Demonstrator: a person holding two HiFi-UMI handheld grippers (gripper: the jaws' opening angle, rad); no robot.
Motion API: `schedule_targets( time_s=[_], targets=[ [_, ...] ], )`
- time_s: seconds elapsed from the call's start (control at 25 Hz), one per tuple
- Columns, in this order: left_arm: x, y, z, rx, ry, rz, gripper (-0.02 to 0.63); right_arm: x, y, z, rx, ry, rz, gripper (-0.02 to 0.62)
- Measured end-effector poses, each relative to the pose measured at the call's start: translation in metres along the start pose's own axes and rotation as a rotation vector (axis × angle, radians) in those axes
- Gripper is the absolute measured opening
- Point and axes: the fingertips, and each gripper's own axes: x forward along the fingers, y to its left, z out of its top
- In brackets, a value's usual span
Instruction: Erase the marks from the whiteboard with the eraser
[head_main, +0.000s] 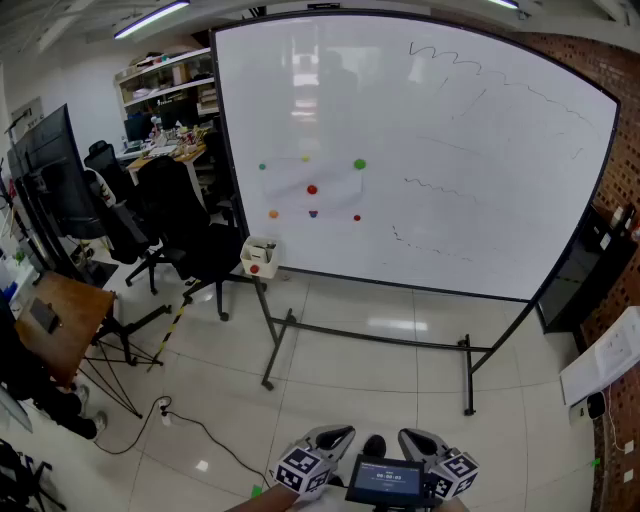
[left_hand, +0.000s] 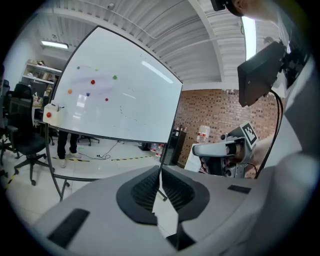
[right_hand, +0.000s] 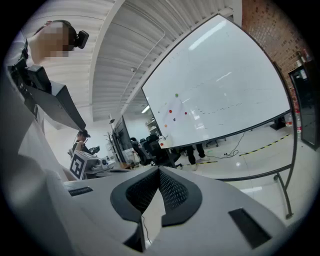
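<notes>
- Now the left gripper (left_hand: 160, 172) sits low, well apart from the whiteboard (head_main: 420, 150), with its jaws pressed together and empty.
- Right gripper (right_hand: 159, 171): jaws together too, empty.
- Thin wavy marks (head_main: 445, 55) cross the board's right half.
- A white box (head_main: 259, 257) with a red spot hangs at its lower left corner; eraser or not, I cannot tell.
</notes>
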Motion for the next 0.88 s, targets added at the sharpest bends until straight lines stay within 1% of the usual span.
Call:
schedule_targets(
  time_s=[0.2, 0.32, 0.44, 0.64, 0.88],
  targets=[
    [0.01, 0.048, 0.021, 0.016, -0.04, 0.066, 0.046, 0.058, -0.027, 0.028, -0.053, -0.02, 0.065, 0.02],
    [0.013, 0.073, 0.022, -0.007, -0.042, 0.128, 0.046, 0.089, -0.035, 0.043, -0.057, -0.008, 0.125, 0.02],
    [0.019, 0.086, 0.029, -0.025, -0.044, 0.172, 0.046, 0.11, -0.041, 0.058, -0.065, -0.018, 0.176, 0.02],
    [0.062, 0.101, 0.066, -0.018, -0.054, 0.175, 0.046, 0.135, -0.076, 0.087, -0.055, -0.012, 0.205, 0.02],
    [0.124, 0.125, 0.108, 0.009, -0.059, 0.186, 0.046, 0.16, -0.134, 0.125, -0.057, -0.017, 0.224, 0.02]
  ],
)
